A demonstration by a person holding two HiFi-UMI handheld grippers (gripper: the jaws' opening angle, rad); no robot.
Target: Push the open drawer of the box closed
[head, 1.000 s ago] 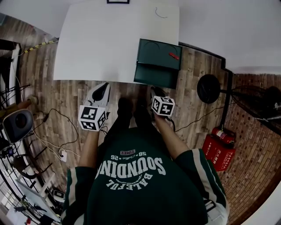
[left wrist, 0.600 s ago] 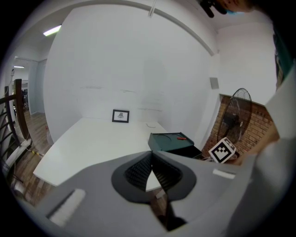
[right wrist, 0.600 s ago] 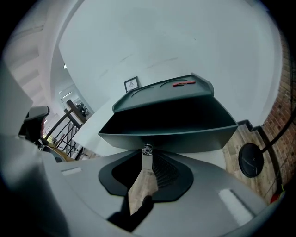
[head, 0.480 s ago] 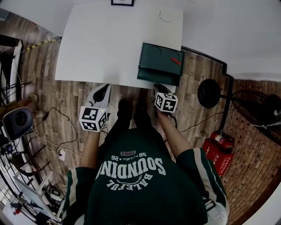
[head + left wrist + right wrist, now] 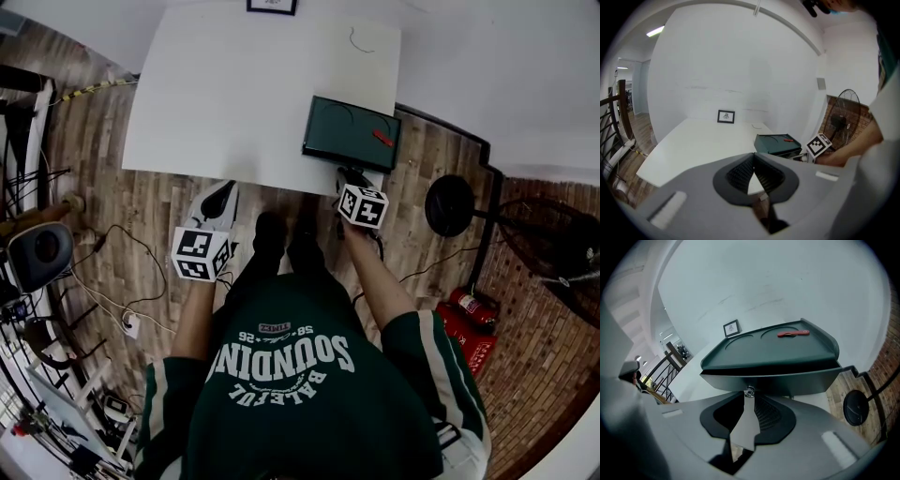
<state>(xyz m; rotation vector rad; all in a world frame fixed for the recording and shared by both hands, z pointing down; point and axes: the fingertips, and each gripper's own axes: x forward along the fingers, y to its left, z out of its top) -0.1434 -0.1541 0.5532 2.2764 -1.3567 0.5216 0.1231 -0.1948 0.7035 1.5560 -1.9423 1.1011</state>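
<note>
Dark-green and stiff, the drawer [image 5: 787, 380] probably slides lightly, so push centrally at its knob [image 5: 749, 391], where your right gripper [image 5: 747, 398] rests with jaws closed.

Blocks the tabletop's [image 5: 216, 103] near right corner: box [image 5: 347, 131], drawer [image 5: 778, 380] front facing the near edge, a red bit [image 5: 382, 139] lying on its lid. Leaves only a narrow strip of tabletop between drawer and near edge, taken up by the right gripper [image 5: 351, 178], tips at the knob [image 5: 749, 391]. Offers wide bare room left of the box, from near edge to far edge, past the left gripper [image 5: 223, 192] hovering at the near edge. Stands at the far edge, about mid-length: small frame [image 5: 272, 6]. Crowds the floor [image 5: 150, 216] right of the tabletop: fan [image 5: 450, 204], well apart from the box.
</note>
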